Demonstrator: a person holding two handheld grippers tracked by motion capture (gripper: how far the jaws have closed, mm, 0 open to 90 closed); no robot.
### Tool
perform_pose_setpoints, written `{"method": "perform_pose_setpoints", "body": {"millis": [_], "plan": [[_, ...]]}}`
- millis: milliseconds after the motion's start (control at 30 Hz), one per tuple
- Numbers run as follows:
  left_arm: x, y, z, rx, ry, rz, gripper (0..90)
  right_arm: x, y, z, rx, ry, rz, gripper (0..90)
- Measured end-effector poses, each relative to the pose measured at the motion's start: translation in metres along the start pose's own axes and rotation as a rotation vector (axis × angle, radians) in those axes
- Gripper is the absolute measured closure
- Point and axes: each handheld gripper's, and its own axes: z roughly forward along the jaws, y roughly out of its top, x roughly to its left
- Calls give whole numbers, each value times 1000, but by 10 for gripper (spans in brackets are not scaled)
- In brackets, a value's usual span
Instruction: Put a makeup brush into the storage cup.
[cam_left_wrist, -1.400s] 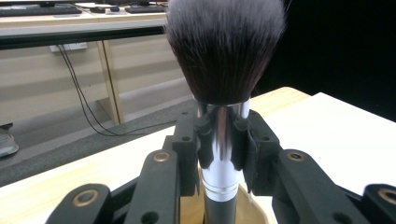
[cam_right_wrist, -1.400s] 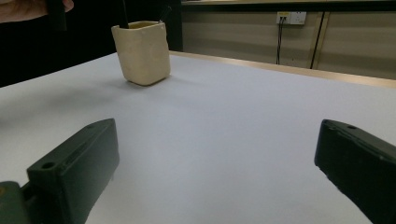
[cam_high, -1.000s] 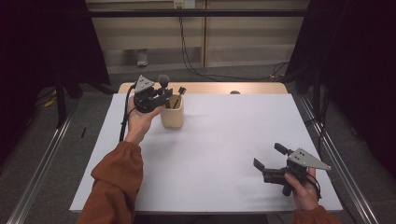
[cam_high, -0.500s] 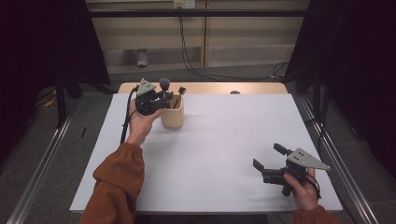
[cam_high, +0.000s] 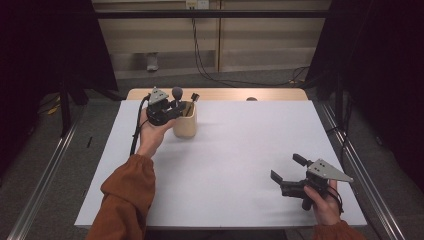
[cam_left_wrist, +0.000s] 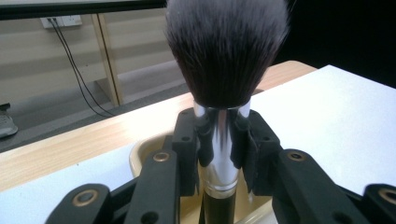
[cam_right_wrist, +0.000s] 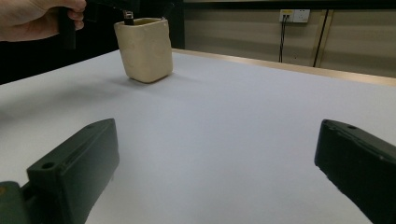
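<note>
Above the beige cup (cam_high: 185, 125), near the far left part of the white table (cam_high: 240, 165), a makeup brush (cam_left_wrist: 223, 88) is being held upright by the left gripper (cam_high: 167, 107). Its jaws are being kept closed on the shiny metal ferrule just under the dark bristles, with the black handle pointing down into the cup's mouth, as the left gripper view shows. A second dark-tipped item (cam_high: 194, 97) is being carried by the cup as well, its end sticking out over the rim. Whether the brush handle is touching the cup cannot be told.

Near the front right corner of the table, well apart from the cup, the right gripper (cam_high: 290, 172) is being held low over the bare surface by the person's right hand (cam_high: 325, 197). Its jaws are being kept wide open, and nothing is being gripped between them; in the right gripper view the cup (cam_right_wrist: 144, 49) is being seen far beyond them.
</note>
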Motion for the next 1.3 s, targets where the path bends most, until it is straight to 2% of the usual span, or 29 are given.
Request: {"method": "perform_pose_setpoints", "body": {"millis": [167,400,467,567,633,867,1033,1133,1300], "plan": [[1,-5,2,17,0,-11,701,0,0,0,1,0,0,0],[1,-7,3,21,3,-15,699,0,0,0,2,2,-1,0],[2,-8,3,17,3,-28,680,0,0,0,2,3,-2,0],[0,-9,3,15,6,-23,606,0,0,0,3,5,-2,0],[0,-9,3,18,25,-19,542,0,0,0,4,5,-4,0],[1,-8,1,-1,74,-34,248,0,0,0,1,5,-2,0],[2,-8,-3,-8,94,-24,146,0,0,0,0,6,-2,0],[4,-8,-4,-11,97,-40,80,-1,-1,1,1,8,-5,0],[5,-8,-6,-23,71,-55,19,-3,-1,1,1,6,0,0]]}}
